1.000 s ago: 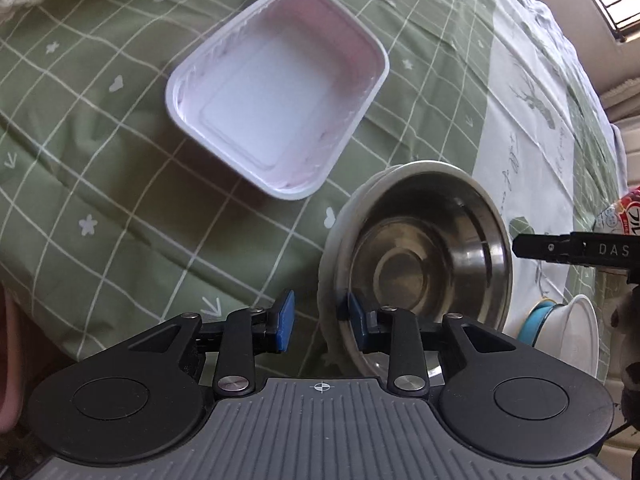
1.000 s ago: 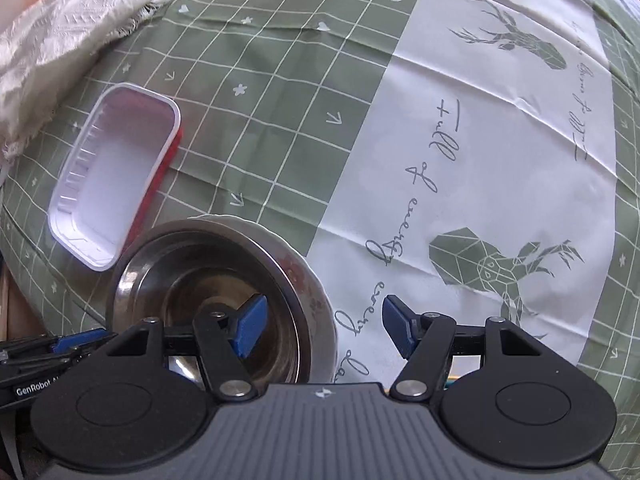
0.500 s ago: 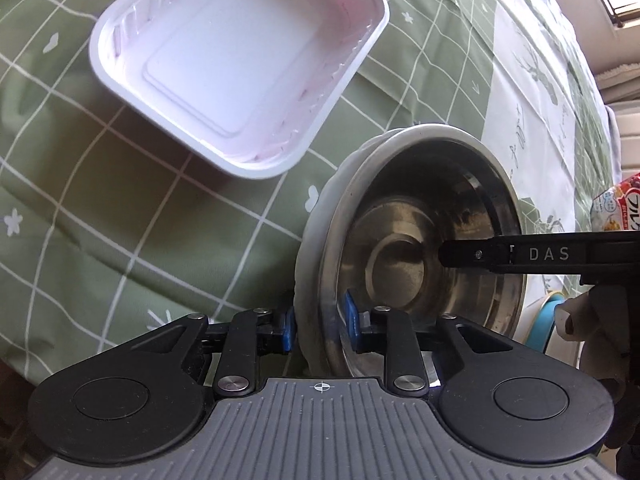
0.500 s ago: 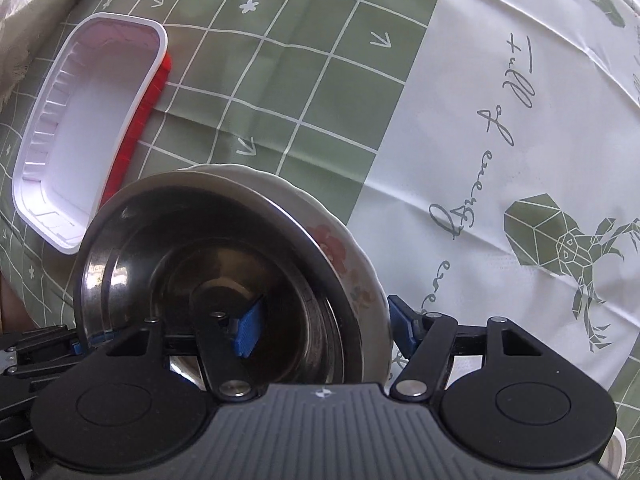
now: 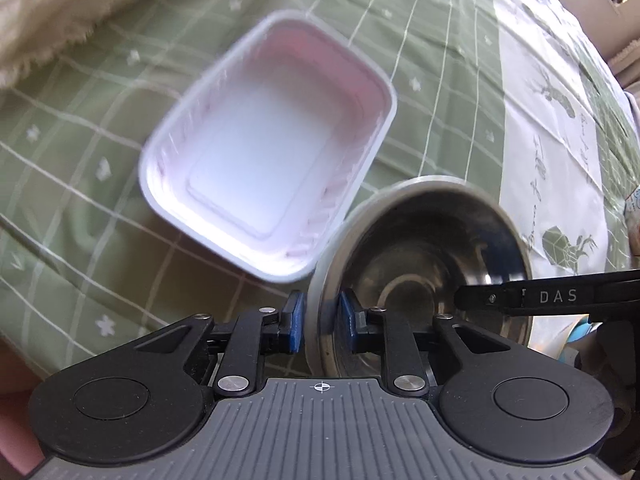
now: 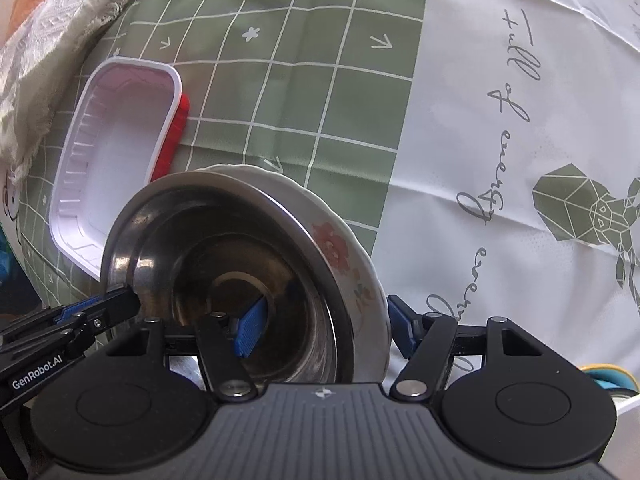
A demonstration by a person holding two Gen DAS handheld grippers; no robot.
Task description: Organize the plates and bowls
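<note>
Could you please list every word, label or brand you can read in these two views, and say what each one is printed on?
"DAS": on the right gripper's finger, left wrist view.
"GenRobot.AI": on the left gripper's finger, right wrist view.
"Full of every": cursive script on the white band of the tablecloth; the script's further words are cut off.
Packet at the right edge: print unreadable.

One steel bowl (image 6: pixel 224 264) between jaws; one floral plate (image 6: pixel 352 264) under it; one white tray (image 5: pixel 268 160) ahead-left; maybe one blue-rimmed dish (image 6: pixel 608 380), lower right, mostly hidden.
</note>
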